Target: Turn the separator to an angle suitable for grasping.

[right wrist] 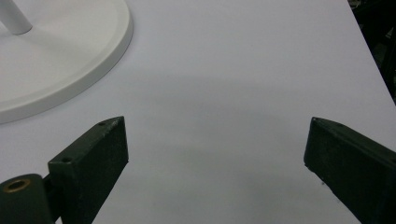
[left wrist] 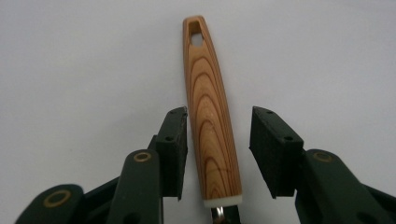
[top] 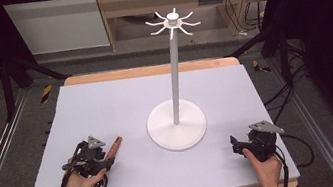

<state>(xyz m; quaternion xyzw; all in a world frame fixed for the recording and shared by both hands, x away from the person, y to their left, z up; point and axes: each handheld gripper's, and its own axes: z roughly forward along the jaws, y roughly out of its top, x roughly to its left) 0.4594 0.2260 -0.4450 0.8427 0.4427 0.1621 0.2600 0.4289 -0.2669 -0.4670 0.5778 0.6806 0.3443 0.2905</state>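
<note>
The step in hand looks like the pick-up of a utensil with a wooden handle, lying flat on the pale worktop near its front left corner. The left tool sits low over it, its jaws straddling the handle. In the left gripper view one jaw lies against or just beside the handle's side and the other stands clear, with a strip of worktop showing between, so the tool is partly open around the handle and not gripping it. The handle's far end has a hanging hole. The working end is hidden under the tool's body, so I cannot say what kind of utensil it is.

The white stand with hooks at its top rises mid-worktop, well apart from the handle. I would guess the utensil is meant to hang there. Next, the jaws need to close squarely on the handle before any lift.

The left hand rests low, wrist on the worktop, the tool aimed forward and to the right. The right tool lies near the front right corner, jaws wide and empty, pointing toward the stand's base.
</note>
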